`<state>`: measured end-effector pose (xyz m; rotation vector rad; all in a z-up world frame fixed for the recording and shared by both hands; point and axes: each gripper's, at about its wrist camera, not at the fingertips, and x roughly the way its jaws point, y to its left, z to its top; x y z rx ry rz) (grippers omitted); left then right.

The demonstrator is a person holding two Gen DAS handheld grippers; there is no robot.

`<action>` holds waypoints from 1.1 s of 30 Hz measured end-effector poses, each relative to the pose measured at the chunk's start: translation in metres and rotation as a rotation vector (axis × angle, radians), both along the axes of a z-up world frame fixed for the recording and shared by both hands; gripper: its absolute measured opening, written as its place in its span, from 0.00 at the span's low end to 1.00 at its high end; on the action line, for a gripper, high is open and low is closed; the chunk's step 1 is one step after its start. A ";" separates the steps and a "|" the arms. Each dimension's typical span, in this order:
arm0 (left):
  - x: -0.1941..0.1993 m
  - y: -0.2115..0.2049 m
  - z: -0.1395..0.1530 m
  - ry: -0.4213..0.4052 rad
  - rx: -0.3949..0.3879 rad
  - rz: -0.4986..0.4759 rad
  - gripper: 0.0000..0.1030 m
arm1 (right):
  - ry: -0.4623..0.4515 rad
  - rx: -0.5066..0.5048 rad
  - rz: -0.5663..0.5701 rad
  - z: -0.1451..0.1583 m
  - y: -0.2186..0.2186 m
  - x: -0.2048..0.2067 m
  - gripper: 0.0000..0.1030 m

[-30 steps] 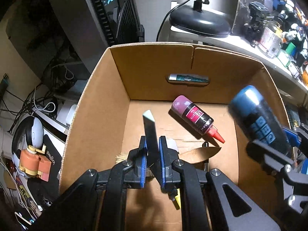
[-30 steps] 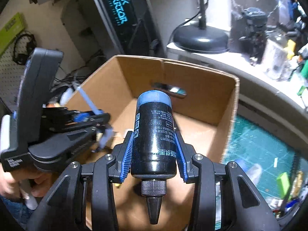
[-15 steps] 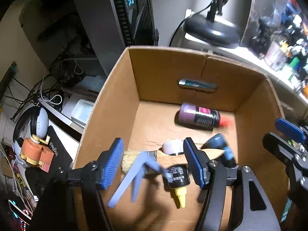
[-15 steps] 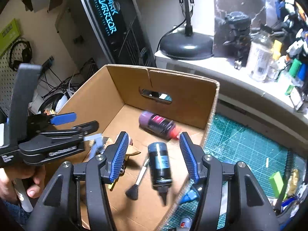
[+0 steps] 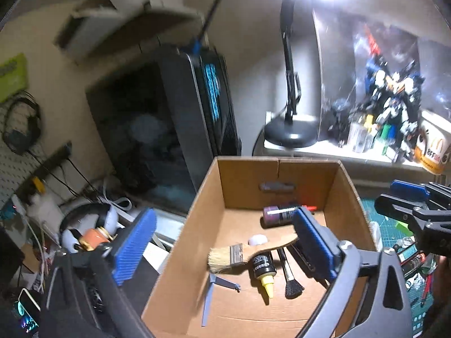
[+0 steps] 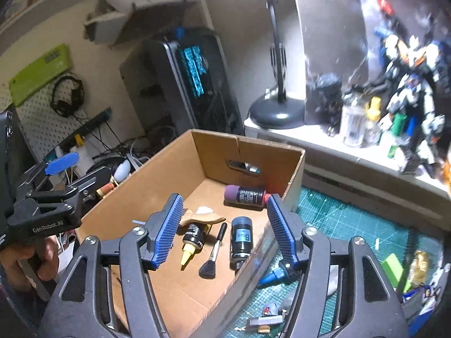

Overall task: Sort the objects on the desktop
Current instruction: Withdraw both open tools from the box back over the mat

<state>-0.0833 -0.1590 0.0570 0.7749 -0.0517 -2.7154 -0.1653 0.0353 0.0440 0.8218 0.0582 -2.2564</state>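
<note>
- Left gripper and right gripper: jaws opening, nothing between them; both have just dropped their loads, so two more items are sorted.
- Brown cardboard box: holds every item below.
- Blue-capped black bottle: lies flat on the floor, long axis toward camera, nozzle nearest.
- Grey-blue plastic tweezers: flat by the near wall, tip pointing nearward.
</note>
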 end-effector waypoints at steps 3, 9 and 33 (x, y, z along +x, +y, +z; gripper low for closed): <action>0.024 0.010 0.009 0.065 -0.025 -0.004 1.00 | 0.074 -0.015 -0.007 0.009 0.016 0.025 0.64; 0.065 0.031 0.017 0.203 -0.025 -0.025 1.00 | 0.197 -0.005 -0.040 0.022 0.049 0.069 0.81; 0.071 0.167 -0.030 0.174 0.047 -0.394 1.00 | 0.248 0.020 -0.396 0.011 0.225 0.153 0.83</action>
